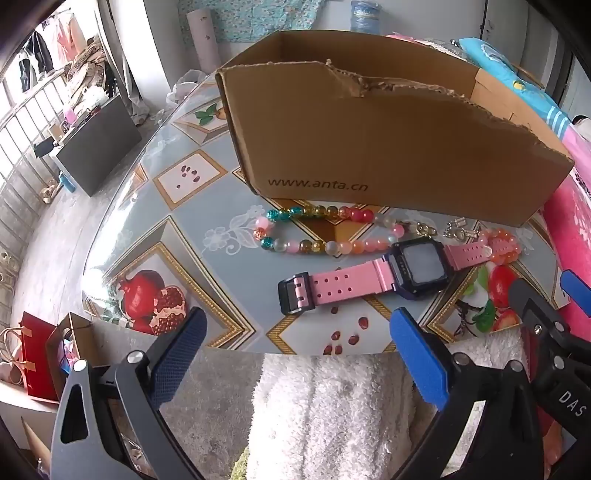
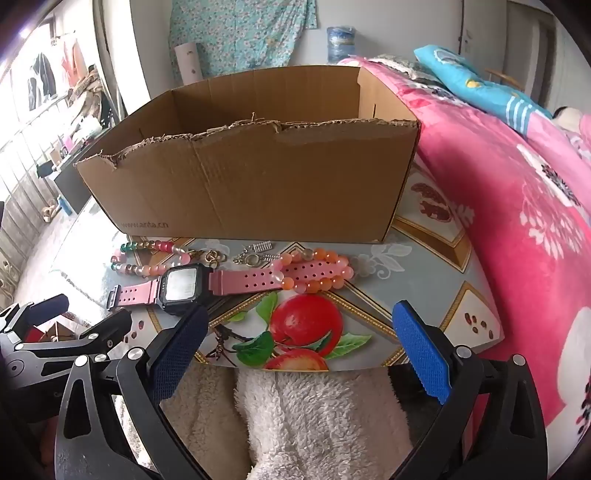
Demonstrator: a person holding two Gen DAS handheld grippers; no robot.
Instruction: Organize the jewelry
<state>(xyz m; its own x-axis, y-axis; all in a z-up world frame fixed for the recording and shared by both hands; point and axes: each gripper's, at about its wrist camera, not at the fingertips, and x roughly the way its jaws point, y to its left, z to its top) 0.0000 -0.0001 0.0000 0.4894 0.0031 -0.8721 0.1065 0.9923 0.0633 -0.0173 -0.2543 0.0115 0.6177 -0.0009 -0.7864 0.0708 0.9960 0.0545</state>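
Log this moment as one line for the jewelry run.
left gripper open, empty | right gripper open, empty | watch, multicolour bracelet, orange bracelet on table | cardboard box open behind

This is a room in a home, a bedroom. A bed with a bright pink flowered blanket [image 2: 517, 192] and a blue pillow [image 2: 476, 81] stands right beside the counter [image 2: 436, 236], which wears a shiny cloth with pictures of apples and pomegranates. Clothes [image 1: 40, 55] hang by a barred window at the far left, a flowered cloth [image 2: 240, 33] hangs on the back wall, and a red gift bag [image 1: 35, 358] sits on the floor near a torn cardboard box [image 2: 258, 177] that stands on the counter.
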